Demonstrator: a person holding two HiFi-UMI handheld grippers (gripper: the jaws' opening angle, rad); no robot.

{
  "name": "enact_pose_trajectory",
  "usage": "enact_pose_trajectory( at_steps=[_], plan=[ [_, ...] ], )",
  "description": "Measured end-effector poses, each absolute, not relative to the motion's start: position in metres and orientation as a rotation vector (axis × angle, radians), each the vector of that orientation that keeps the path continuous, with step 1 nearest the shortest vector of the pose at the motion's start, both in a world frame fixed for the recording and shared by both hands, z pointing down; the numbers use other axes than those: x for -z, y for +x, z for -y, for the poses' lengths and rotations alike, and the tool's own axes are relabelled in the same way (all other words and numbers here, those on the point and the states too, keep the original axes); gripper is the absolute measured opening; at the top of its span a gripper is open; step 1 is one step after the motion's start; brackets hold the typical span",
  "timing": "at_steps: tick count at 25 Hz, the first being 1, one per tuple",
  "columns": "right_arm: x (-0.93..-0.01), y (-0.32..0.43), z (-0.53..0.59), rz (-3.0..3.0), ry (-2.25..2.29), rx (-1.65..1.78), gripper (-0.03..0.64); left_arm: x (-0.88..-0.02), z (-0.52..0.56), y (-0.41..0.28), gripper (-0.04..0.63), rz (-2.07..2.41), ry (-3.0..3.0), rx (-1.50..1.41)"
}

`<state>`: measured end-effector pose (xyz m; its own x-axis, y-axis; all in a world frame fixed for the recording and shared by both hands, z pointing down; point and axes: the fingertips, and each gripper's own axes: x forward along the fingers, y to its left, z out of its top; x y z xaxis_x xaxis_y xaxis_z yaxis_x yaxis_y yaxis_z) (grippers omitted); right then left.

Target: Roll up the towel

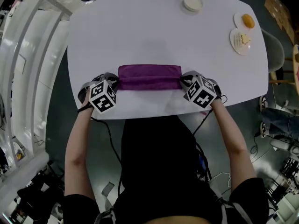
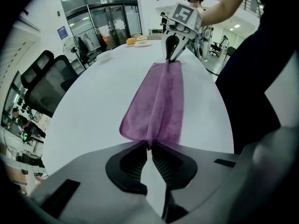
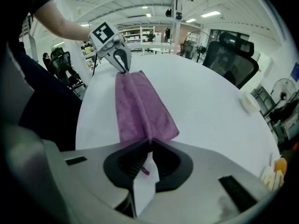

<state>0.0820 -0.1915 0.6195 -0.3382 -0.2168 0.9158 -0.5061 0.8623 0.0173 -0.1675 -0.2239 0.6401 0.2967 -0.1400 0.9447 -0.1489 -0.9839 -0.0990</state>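
A purple towel lies folded in a long strip near the front edge of the white table. My left gripper is shut on the towel's left end, and a raised fold of the towel runs from its jaws across to the other gripper. At the opposite end my right gripper is shut on the cloth, with the towel stretching away from its jaws and a small purple scrap showing between the pads. Both grippers point steeply down at the table.
A small white bowl sits at the table's far side. Two plates with food stand at the far right. Black office chairs stand beside the table, and a person's dark torso is at the near edge.
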Motion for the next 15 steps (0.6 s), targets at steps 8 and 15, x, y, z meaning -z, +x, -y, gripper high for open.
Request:
enact_pose_trajectory(
  at_steps=[8, 15],
  plan=[
    [-0.614, 0.097, 0.204, 1.921, 0.624, -0.312, 0.169, -0.624, 0.249, -0.181, 0.19, 0.502, 2.52, -1.756],
    [-0.587, 0.105, 0.202, 1.956, 0.664, -0.278, 0.169, -0.594, 0.242, -0.193, 0.19, 0.512, 2.567, -1.774]
  ],
)
